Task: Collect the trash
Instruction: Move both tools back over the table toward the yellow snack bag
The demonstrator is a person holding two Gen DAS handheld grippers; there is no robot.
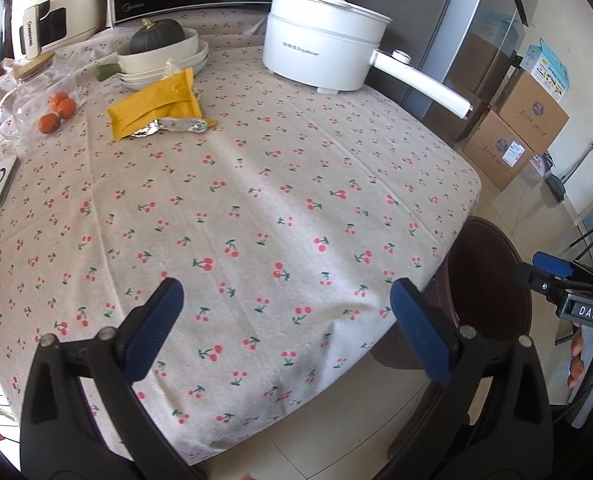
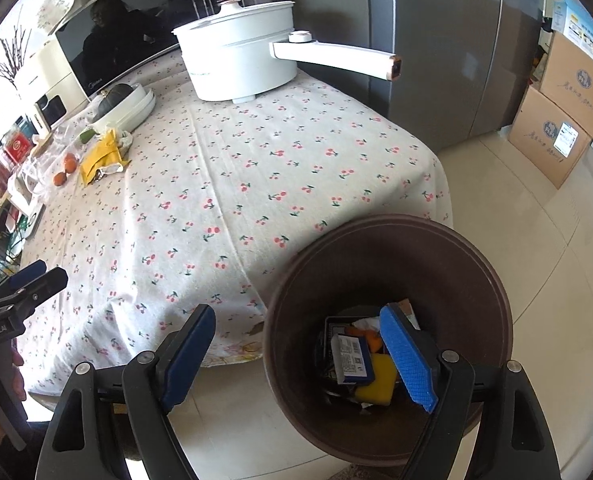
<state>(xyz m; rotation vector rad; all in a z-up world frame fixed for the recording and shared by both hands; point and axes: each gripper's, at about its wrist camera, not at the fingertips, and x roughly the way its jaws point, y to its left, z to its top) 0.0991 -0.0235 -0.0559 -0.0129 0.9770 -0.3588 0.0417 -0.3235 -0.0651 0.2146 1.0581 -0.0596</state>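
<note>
Cherry-print tablecloth (image 1: pixel 280 200); brown bin (image 2: pixel 388 264) on tiled floor (image 2: pixel 536 248).

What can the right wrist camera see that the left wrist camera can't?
Only the right wrist view looks down into the bin: a blue box, something yellow and other trash.

Only the left wrist view shows the glass jar clearly, with its wooden lid.

Both show the yellow packet, the oranges, the white pot and the cherry tablecloth. Both grippers, left and right, have open, empty jaws.
</note>
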